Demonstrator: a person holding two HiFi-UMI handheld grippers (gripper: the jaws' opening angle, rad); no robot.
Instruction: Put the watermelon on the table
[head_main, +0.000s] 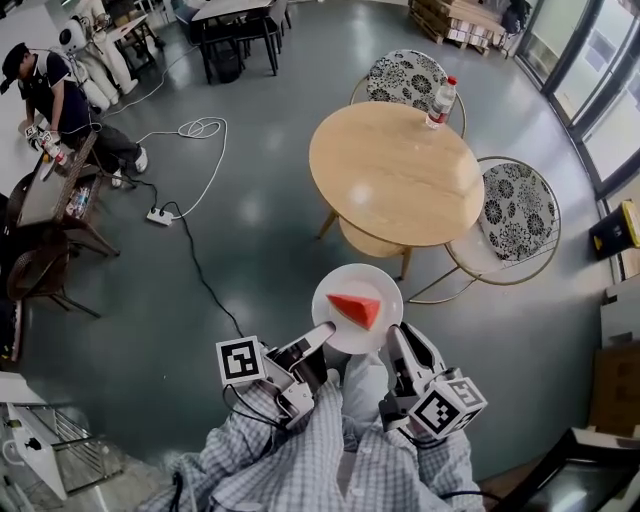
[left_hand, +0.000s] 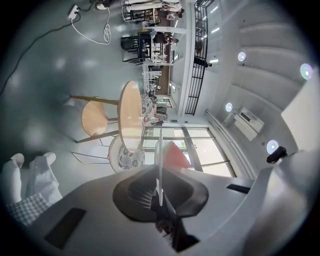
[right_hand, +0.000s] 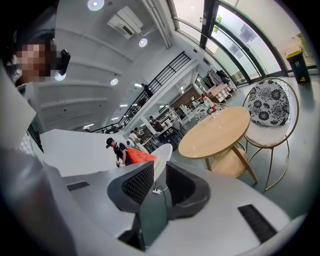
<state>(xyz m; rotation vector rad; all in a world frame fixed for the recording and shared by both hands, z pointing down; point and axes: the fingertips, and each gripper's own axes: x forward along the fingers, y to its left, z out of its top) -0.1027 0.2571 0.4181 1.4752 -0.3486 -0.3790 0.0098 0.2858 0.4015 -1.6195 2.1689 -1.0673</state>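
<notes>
Looks like a big open café-style lounge in some commercial building; round wooden surface (head_main: 395, 175) with wire chairs (head_main: 518, 212) and flowery cushions on a shiny grey floor (head_main: 250, 230); tall glass wall (right_hand: 240, 30), railed mezzanine (right_hand: 167, 72) and ceiling air-con unit (right_hand: 122, 22) overhead; dark tables (head_main: 235, 25) further back, a power strip (head_main: 159, 215) trailing cable, a person (head_main: 50, 95) busy at another surface

Readable text: none in any view.
Left marker cube (head_main: 240, 360): black-and-white square pattern, no letters or digits.
Right marker cube (head_main: 447, 407): same kind of pattern.
Bottle label (head_main: 441, 103): red band, too small to read.
</notes>
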